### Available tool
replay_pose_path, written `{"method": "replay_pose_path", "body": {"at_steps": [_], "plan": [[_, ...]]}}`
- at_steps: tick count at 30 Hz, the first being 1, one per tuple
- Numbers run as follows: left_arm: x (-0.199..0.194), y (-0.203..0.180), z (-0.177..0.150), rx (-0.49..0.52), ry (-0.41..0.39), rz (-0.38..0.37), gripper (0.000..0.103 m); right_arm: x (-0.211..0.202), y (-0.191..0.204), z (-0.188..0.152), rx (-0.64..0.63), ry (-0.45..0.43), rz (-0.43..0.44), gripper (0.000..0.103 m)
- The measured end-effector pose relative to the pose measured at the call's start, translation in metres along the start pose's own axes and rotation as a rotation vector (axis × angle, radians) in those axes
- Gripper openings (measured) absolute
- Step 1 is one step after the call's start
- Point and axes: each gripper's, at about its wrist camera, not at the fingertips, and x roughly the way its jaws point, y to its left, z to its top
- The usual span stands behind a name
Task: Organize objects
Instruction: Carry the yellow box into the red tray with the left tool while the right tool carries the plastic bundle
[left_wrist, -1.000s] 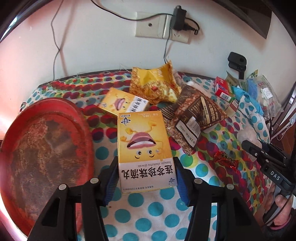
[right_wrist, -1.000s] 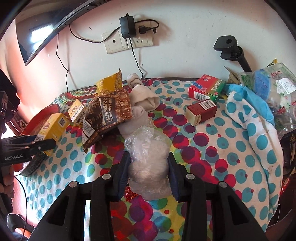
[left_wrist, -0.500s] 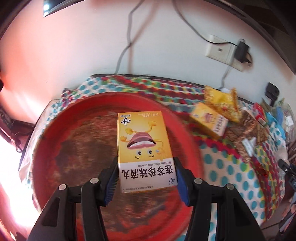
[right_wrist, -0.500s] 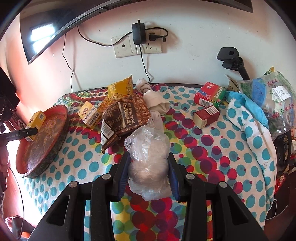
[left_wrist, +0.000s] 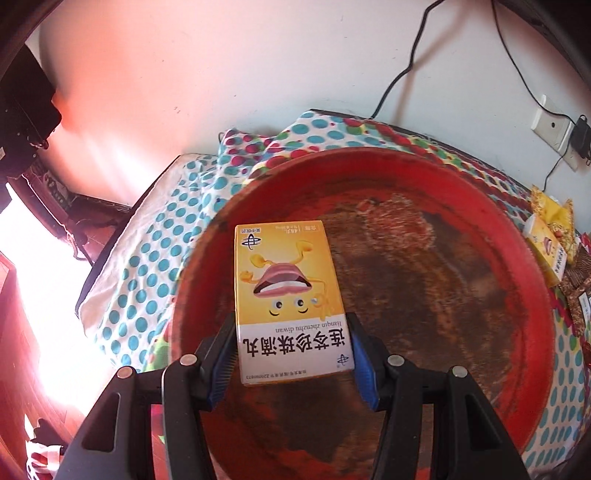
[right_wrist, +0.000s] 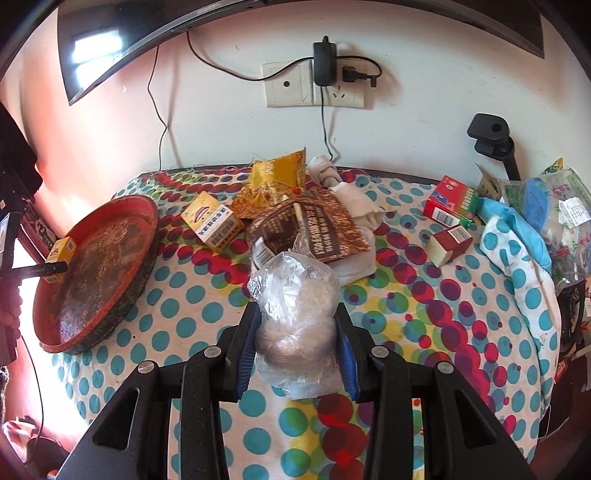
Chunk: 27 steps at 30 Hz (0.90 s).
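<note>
My left gripper (left_wrist: 291, 354) is shut on a yellow medicine box (left_wrist: 288, 295) with a cartoon mouth and holds it over the left part of the round red tray (left_wrist: 491, 236). The same box (right_wrist: 61, 251) and tray (right_wrist: 144, 221) show at the left in the right wrist view. My right gripper (right_wrist: 297, 350) is shut on a crumpled clear plastic bag (right_wrist: 299, 314), held above the polka-dot cloth (right_wrist: 406, 314).
A second yellow box (right_wrist: 212, 221), gold and brown snack packets (right_wrist: 314, 225), a white sock (right_wrist: 354, 203) and two red boxes (right_wrist: 450, 240) lie on the cloth. Bagged items (right_wrist: 554, 206) pile at the right. Wall sockets (right_wrist: 314, 88) and cables are behind.
My left gripper has carried the yellow box left, from over the cloth to over the red tray. My right gripper has lifted and pulled back with the plastic bag.
</note>
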Motion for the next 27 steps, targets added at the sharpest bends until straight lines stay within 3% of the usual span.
{"method": "replay_pose_path", "body": {"at_steps": [19,27], "plan": [[0.013,0.008,-0.009,-0.006,0.013,-0.007,0.057,-0.006,0.041,0.0,-0.073,0.013,0.015,0.037],[0.009,0.006,-0.012,-0.045,0.062,-0.032,0.058,-0.01,0.047,-0.002,-0.088,0.012,0.026,0.037]]}}
